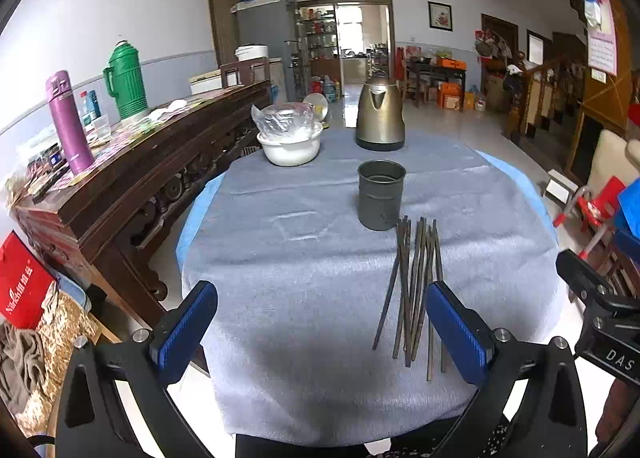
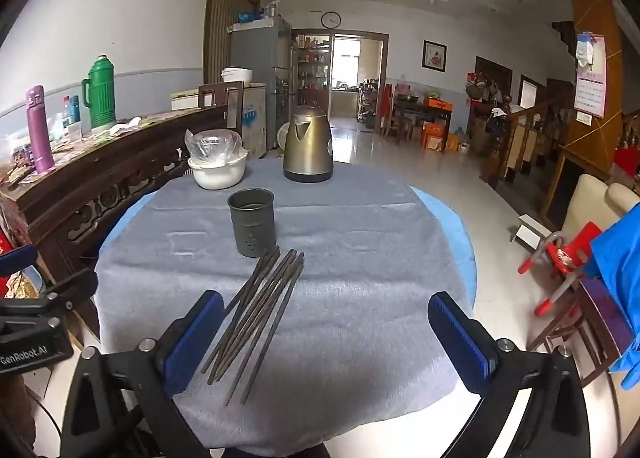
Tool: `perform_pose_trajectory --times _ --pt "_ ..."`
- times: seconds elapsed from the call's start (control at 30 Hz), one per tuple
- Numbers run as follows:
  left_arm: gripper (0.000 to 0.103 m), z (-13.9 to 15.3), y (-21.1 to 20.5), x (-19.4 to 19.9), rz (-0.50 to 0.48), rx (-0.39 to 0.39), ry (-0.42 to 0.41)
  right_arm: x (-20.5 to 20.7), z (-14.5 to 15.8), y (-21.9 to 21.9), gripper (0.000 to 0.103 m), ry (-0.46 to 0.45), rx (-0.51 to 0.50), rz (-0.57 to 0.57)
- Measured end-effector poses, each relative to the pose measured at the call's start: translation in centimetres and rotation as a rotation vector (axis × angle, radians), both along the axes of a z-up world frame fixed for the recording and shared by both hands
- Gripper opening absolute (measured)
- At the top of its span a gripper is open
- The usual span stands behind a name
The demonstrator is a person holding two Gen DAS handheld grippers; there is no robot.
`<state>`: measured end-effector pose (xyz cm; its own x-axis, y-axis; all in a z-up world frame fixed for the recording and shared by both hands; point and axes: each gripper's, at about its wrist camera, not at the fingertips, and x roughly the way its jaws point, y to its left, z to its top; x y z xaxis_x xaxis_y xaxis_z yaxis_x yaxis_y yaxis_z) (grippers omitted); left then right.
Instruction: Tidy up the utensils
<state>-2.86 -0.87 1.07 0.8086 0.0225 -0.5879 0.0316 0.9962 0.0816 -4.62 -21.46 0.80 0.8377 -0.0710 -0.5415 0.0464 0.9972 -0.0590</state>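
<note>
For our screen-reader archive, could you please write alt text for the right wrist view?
A bundle of dark, thin chopsticks lies on a grey cloth-covered round table, just before an empty grey metal cylinder holder. The right tongs hover open above them.

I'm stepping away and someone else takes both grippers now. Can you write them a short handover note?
Left gripper: open, empty, held above the near table edge.
Right gripper: open, empty, same height.
Chopsticks: all lying loose in one bundle on the grey cloth, just in front of the metal cup.
Cup: upright; looks empty.
Done: nothing yet.
Left: pick up the chopsticks and stand them in the cup.
</note>
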Motion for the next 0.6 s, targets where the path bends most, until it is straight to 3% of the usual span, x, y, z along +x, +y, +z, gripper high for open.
perform_pose_trajectory --times 0.6 --pt "0.103 -0.5 1.2 -0.6 0.017 -0.007 0.041 0.7 -0.3 0.5 0.103 0.01 -0.005 0.001"
